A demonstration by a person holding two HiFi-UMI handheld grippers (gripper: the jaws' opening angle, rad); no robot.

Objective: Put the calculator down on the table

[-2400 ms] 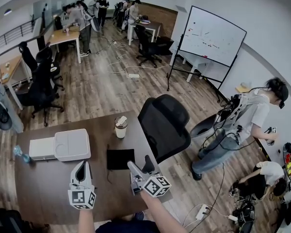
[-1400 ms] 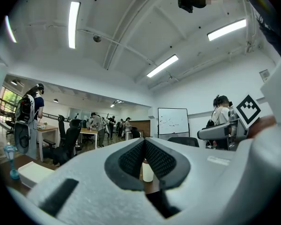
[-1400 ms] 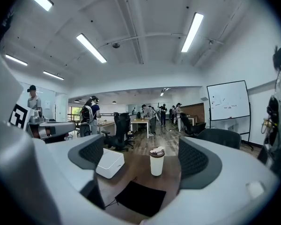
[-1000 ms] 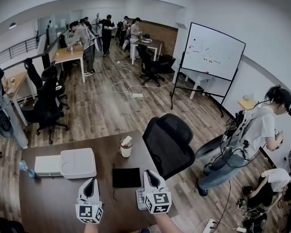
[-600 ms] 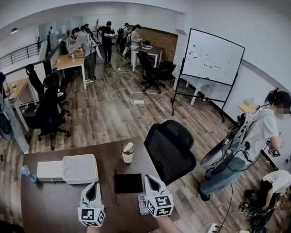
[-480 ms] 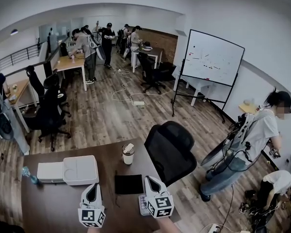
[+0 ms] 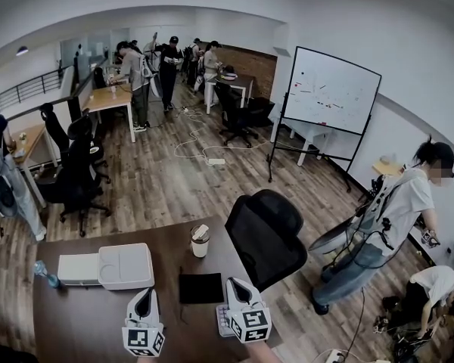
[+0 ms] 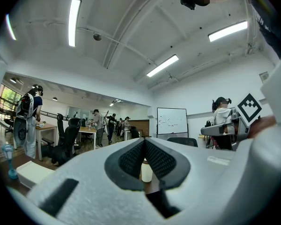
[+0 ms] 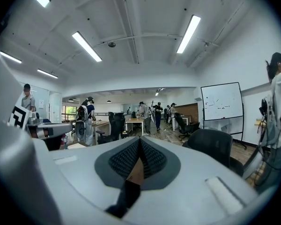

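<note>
The bench (image 7: 83, 316) edge runs just right of the black mat (image 7: 200, 287), with a chair (image 7: 265, 229) beyond. The calculator (image 7: 222, 320) lies at the mat's near right corner, beside the clenched, empty right gripper (image 7: 235, 283). The left gripper (image 7: 143, 293) is clenched too.

A brown table (image 7: 83, 316) is bearing a white box (image 7: 125, 265) far left, a cup (image 7: 200, 242) beyond a black pad (image 7: 200, 287), and a calculator (image 7: 222, 321) near right.

Calculator (image 7: 220, 321) half hidden behind right gripper (image 7: 234, 282)
</note>
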